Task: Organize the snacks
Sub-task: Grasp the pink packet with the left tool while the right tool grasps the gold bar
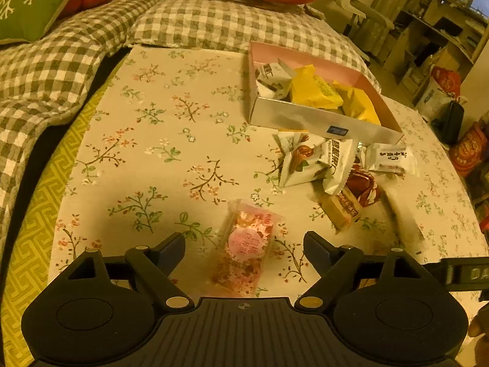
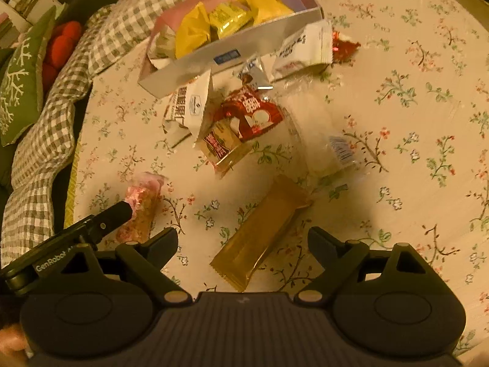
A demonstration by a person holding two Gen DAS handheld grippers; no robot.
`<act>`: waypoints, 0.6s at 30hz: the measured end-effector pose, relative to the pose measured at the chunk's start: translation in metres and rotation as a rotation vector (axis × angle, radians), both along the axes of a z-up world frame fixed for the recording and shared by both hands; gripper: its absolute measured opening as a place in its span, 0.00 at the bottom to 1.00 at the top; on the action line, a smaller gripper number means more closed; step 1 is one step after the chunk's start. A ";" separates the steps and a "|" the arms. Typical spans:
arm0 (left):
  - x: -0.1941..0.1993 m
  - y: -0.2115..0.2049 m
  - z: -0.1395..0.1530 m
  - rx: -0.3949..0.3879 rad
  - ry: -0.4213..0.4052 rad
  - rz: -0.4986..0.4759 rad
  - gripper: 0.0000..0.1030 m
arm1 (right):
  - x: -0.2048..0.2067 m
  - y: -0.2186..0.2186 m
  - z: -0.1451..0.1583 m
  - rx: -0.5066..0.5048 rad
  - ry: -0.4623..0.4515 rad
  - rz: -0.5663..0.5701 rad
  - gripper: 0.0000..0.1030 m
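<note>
My left gripper (image 1: 244, 252) hangs released over a pink snack packet (image 1: 246, 246) lying on the floral tablecloth (image 1: 146, 153). My right gripper (image 2: 243, 249), also released, straddles a golden bar (image 2: 259, 232). The snack box (image 1: 321, 119) sits beyond.

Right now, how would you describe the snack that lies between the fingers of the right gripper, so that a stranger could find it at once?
Start at the open box of yellow packets on the flowered tablecloth. Come toward the camera past the pile of white and red packets to the right gripper, whose jaws stand open. Between them lies a long golden bar, the only plain, gold-coloured wrapper; the pink snack lies to its left.
</note>
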State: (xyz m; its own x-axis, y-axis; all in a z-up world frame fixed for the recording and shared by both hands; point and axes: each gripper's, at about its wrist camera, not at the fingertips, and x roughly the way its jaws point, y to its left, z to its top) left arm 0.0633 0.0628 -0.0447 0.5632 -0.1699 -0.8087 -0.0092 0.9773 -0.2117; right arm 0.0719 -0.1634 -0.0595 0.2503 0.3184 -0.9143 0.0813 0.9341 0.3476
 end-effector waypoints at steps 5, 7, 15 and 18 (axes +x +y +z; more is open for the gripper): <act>0.005 -0.002 -0.008 0.010 0.012 -0.009 0.84 | 0.001 0.011 -0.012 -0.008 0.020 0.000 0.69; 0.008 -0.004 -0.013 0.017 0.021 -0.016 0.84 | 0.002 0.016 -0.015 -0.068 -0.001 -0.014 0.64; 0.012 -0.017 -0.029 0.113 0.037 -0.067 0.81 | 0.001 0.039 -0.016 -0.165 -0.097 0.048 0.52; 0.012 -0.023 -0.032 0.166 0.033 -0.093 0.76 | -0.002 0.051 -0.017 -0.242 -0.141 0.100 0.48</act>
State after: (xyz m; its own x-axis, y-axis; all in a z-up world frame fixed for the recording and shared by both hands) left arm 0.0749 0.0400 -0.0765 0.5241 -0.0823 -0.8477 0.0785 0.9958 -0.0481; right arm 0.0694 -0.1119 -0.0762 0.3584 0.1252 -0.9252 -0.0481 0.9921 0.1156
